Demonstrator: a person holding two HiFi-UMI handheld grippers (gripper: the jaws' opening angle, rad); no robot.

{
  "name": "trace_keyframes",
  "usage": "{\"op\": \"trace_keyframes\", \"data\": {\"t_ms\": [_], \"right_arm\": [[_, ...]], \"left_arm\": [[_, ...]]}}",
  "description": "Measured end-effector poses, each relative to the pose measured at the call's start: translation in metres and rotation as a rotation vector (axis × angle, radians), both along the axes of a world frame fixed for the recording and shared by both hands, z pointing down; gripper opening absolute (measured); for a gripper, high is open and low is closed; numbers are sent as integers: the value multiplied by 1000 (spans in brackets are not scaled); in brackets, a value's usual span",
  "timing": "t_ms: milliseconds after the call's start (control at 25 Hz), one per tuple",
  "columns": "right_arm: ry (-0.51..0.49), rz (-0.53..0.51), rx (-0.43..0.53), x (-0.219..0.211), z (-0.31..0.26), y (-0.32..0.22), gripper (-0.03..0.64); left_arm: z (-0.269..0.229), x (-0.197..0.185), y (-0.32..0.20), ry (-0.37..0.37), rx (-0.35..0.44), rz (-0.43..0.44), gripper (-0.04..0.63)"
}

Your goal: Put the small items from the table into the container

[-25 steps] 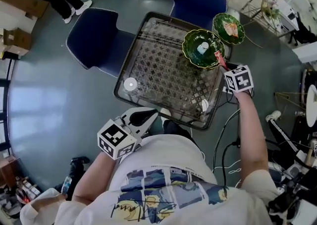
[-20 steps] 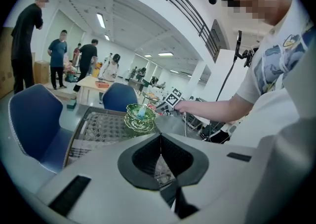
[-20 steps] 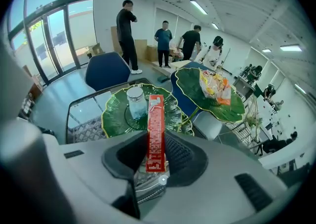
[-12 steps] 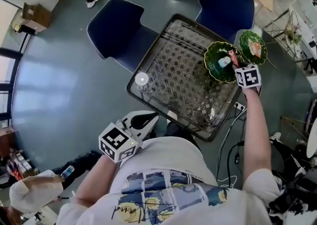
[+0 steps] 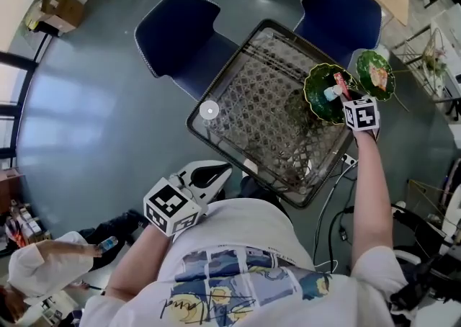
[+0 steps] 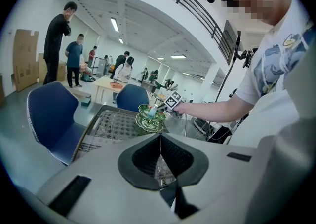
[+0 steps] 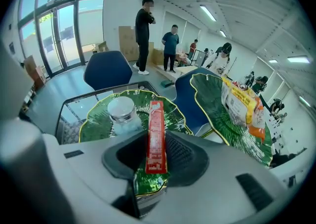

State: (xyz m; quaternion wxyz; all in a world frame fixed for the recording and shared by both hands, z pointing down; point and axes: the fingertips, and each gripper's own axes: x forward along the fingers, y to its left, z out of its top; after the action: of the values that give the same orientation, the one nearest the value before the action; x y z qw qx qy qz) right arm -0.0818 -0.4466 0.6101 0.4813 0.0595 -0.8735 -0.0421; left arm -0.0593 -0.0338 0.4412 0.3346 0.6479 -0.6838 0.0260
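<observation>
A green leaf-shaped dish [image 5: 317, 99] stands at the right edge of the glass table [image 5: 252, 113]. A small clear jar [image 7: 122, 112] with a white lid lies in it. My right gripper [image 5: 347, 100] hangs just above that dish's near rim, shut on a red stick packet [image 7: 155, 119] that stands upright between the jaws [image 7: 157, 156]. My left gripper [image 5: 215, 172] stays near my body at the table's near corner. In the left gripper view, it [image 6: 160, 161] is shut with nothing in it. A white disc [image 5: 209, 109] rests at the table's left edge.
A second green dish [image 5: 374, 73] holding an orange packet [image 7: 242, 102] sits just beyond the first. Two blue chairs [image 5: 180, 37] [image 5: 342, 9] stand at the table's far sides. Cables [image 5: 338, 196] trail on the floor at right. Several people stand far off.
My right gripper has carried the red packet from beside the dish to over its near rim. The left gripper has kept its place.
</observation>
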Motion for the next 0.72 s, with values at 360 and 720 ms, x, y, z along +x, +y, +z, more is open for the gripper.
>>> {"op": "trace_keyframes", "data": {"t_ms": [360,720], "right_arm": [[-57,-12,11,8,-20,7,110],[-220,24,53,50,-69,50,109]], "left_arm": [[-4,1,0,2,1,-2,9],[-10,11,0,13,23,45,9]]}}
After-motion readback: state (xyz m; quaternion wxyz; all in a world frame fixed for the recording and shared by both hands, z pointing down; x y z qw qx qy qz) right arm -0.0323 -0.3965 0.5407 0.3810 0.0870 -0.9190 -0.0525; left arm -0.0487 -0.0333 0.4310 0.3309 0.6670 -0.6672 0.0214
